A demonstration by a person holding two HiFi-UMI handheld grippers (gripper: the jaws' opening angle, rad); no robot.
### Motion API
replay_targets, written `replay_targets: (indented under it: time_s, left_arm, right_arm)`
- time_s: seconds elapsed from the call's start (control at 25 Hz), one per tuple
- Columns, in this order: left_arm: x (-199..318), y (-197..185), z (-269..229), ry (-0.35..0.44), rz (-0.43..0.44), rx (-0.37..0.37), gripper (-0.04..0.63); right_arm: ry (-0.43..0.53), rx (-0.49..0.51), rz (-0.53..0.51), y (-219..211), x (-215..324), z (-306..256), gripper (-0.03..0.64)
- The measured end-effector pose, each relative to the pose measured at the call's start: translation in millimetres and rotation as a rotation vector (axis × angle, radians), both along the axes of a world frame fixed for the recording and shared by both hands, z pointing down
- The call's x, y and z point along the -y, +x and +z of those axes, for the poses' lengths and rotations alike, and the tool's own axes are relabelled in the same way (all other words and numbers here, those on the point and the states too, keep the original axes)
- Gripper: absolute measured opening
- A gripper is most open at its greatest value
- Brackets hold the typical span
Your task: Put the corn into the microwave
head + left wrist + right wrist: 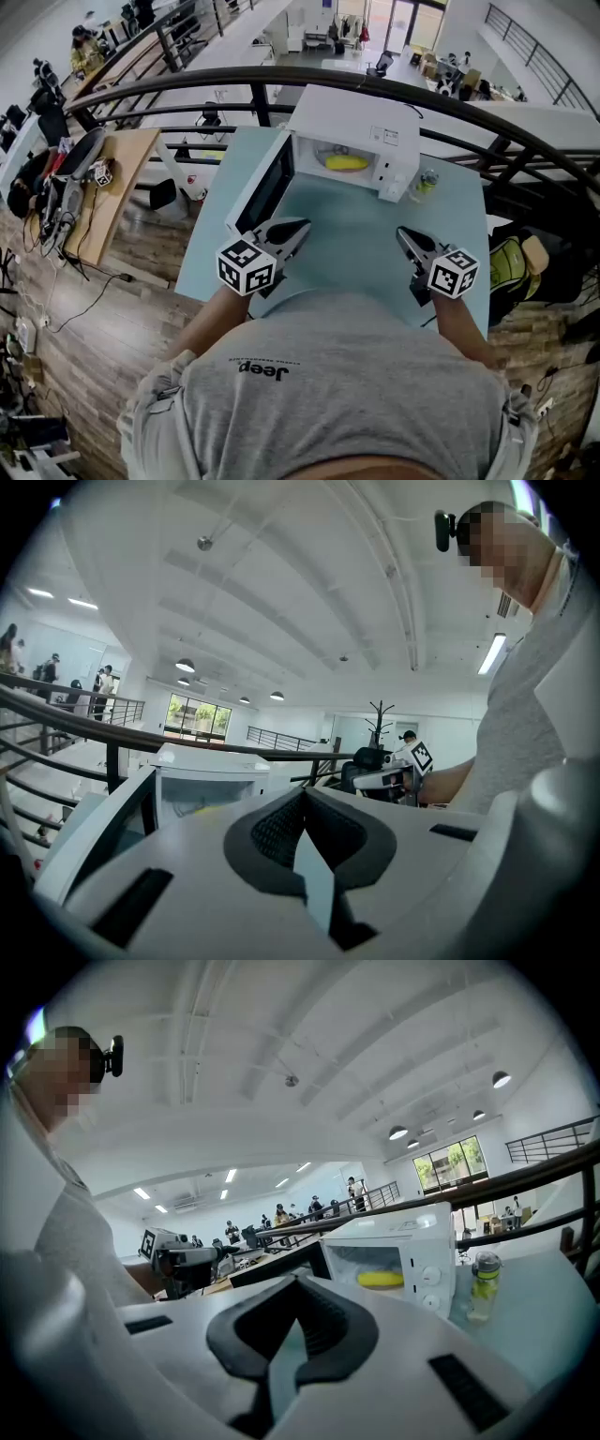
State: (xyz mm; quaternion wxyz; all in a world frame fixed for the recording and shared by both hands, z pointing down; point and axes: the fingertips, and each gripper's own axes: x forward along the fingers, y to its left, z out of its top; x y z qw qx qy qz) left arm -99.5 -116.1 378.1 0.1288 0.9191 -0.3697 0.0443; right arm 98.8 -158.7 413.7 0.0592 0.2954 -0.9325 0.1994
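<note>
Grey shirt [375, 403]: "Jeep" in dark letters near the collar, upside down in the head view. Beyond the shirt, microwave [361, 114] panel label [384, 137]: too small to read

- Microwave [361, 141] sat at the far end of the table [356, 258], its door [265, 184] swung open to the left.
- Corn [345, 162] lay inside the microwave.
- Bottle [427, 181] stood on the table, just right of the microwave.
- Left gripper [302, 225] and right gripper [403, 232] were over the table's near half, well apart, both in front of the microwave.
- Railing [187, 89] ran behind the table.
</note>
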Motion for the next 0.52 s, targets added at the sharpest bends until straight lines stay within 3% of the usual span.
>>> replay_targets:
  time_s: [0.52]
  left_arm:
    - [0.8,0.7,3.1,-0.008,0.001,-0.008,0.018]
  right_arm:
    - [0.0,-0.021,-0.011,-0.7,-0.1,1.1,0.017]
